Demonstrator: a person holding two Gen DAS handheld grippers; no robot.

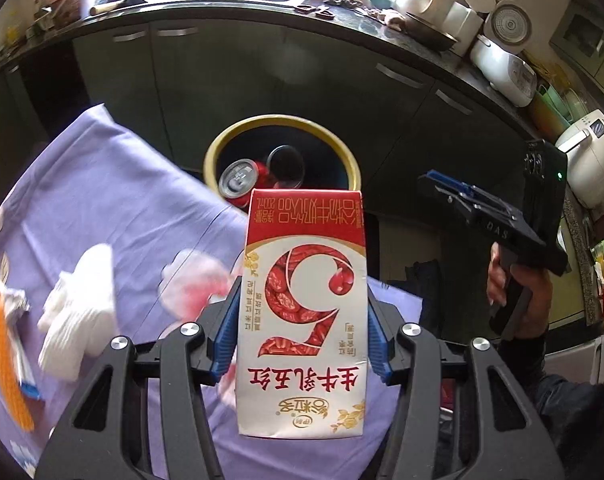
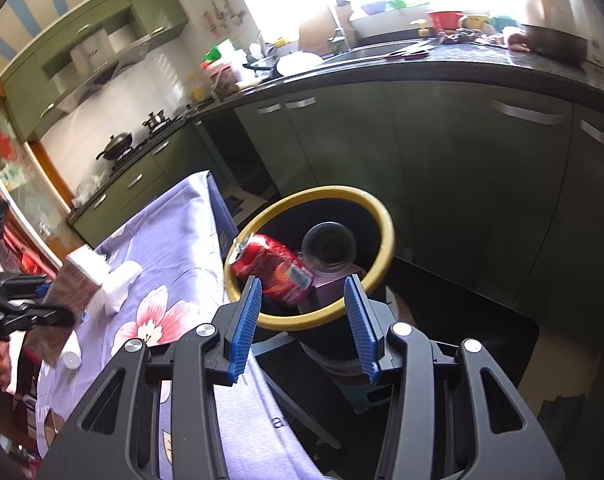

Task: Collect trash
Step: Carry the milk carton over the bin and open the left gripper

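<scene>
A dark kitchen counter (image 1: 382,28) curves across the far side of the scene, with green cabinets (image 2: 442,152) below it and dishes and appliances crowded on top. Nearer, a table draped in a purple floral cloth (image 1: 113,200) fills the left of both views. Just beyond the cloth's right edge stands a dark trash bin with a yellow rim (image 2: 384,216); inside it lie a crushed red soda can (image 2: 273,268), a clear plastic cup (image 2: 328,246) on its side, and a small purple box (image 2: 330,288) near the front wall.

The left gripper (image 1: 302,340) is clenched on a red and white milk carton (image 1: 304,312), its blue pads pressing the carton's two sides. The carton stands upside down in the grasp, held above the near right part of the cloth, with the bin directly beyond its far end.

The right gripper (image 2: 304,324) is released, its blue fingers spread wide with nothing between them, hanging over the near side of the bin's rim.

On the cloth to the left lie crumpled white tissues (image 1: 81,312), and at the far left edge an orange and white wrapper (image 1: 5,344), blurred.
</scene>
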